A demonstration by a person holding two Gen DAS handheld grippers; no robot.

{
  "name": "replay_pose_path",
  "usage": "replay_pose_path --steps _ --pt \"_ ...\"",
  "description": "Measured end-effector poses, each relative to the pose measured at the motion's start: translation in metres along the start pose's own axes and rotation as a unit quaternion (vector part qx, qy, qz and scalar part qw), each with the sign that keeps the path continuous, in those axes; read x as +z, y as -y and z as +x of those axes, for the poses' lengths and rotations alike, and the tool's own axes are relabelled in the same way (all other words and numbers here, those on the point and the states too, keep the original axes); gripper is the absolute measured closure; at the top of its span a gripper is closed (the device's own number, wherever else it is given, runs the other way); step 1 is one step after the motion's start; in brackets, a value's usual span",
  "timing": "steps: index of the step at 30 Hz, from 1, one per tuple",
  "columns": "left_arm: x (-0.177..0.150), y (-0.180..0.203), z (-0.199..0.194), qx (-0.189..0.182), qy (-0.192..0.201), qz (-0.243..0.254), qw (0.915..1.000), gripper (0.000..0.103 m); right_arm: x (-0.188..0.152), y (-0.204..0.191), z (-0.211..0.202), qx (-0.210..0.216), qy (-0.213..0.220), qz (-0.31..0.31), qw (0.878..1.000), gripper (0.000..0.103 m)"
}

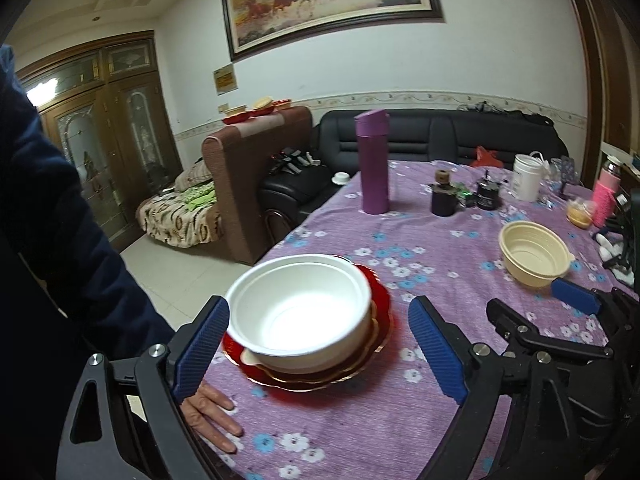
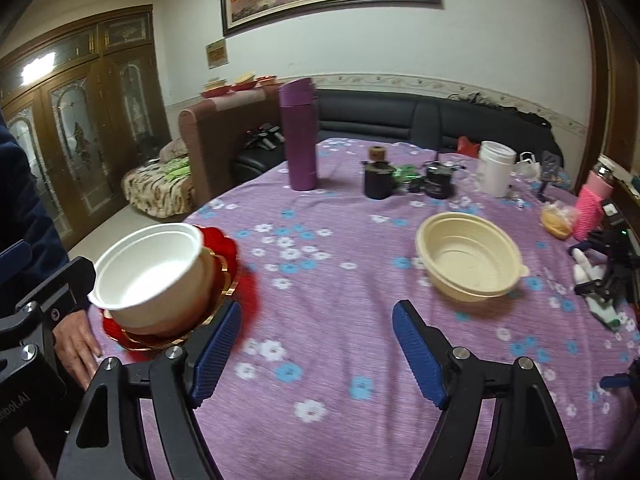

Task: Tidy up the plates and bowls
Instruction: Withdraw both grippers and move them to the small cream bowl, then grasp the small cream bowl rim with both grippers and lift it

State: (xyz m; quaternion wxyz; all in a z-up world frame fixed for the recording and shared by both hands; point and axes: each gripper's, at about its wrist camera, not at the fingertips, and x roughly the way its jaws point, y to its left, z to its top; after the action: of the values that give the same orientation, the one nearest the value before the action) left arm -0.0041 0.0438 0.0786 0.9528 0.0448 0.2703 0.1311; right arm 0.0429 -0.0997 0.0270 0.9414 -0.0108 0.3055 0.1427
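The white bowl (image 1: 300, 308) sits on red plates (image 1: 380, 292) at the table's (image 1: 360, 420) left edge. Both the left gripper (image 1: 320, 344) and the right gripper (image 2: 316, 352) are spread, pinching nothing. The cream bowl (image 2: 468, 256) stands apart.

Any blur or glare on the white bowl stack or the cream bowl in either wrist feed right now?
Left wrist view: white bowl has a bright washed-out patch inside and slightly soft edges; cream bowl is sharp. Right wrist view: red plate under the white bowl smears with motion blur; cream bowl stays fairly crisp; fisheye bends the walls in both.
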Motion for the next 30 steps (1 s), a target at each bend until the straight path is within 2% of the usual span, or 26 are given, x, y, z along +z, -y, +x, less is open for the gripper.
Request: replay_pose_path --steps 15,20,23,25,27,30 --pt "-0.001 0.058 0.016 -0.024 -0.029 0.052 0.998 0.012 -0.011 0.073 0.018 -0.028 -0.024 0.064 0.997 0.019" --pt "0.005 0.066 0.035 -0.067 -0.068 0.048 0.9943 0.012 0.0 0.111 0.029 -0.062 -0.018 0.1 0.993 0.019" --pt "0.017 0.067 0.056 -0.109 -0.109 0.028 0.9877 0.012 0.015 0.145 0.043 -0.093 -0.022 0.148 0.984 0.017" --pt "0.028 0.069 0.075 -0.149 -0.148 0.005 0.9777 0.012 0.025 0.171 0.059 -0.108 -0.028 0.189 0.976 0.017" --pt "0.035 0.075 0.091 -0.172 -0.179 -0.011 0.9687 0.012 0.029 0.187 0.072 -0.123 -0.035 0.207 0.97 0.017" --pt "0.045 0.092 0.113 -0.18 -0.203 -0.012 0.9625 0.012 0.028 0.209 0.088 -0.13 -0.035 0.23 0.964 0.017"
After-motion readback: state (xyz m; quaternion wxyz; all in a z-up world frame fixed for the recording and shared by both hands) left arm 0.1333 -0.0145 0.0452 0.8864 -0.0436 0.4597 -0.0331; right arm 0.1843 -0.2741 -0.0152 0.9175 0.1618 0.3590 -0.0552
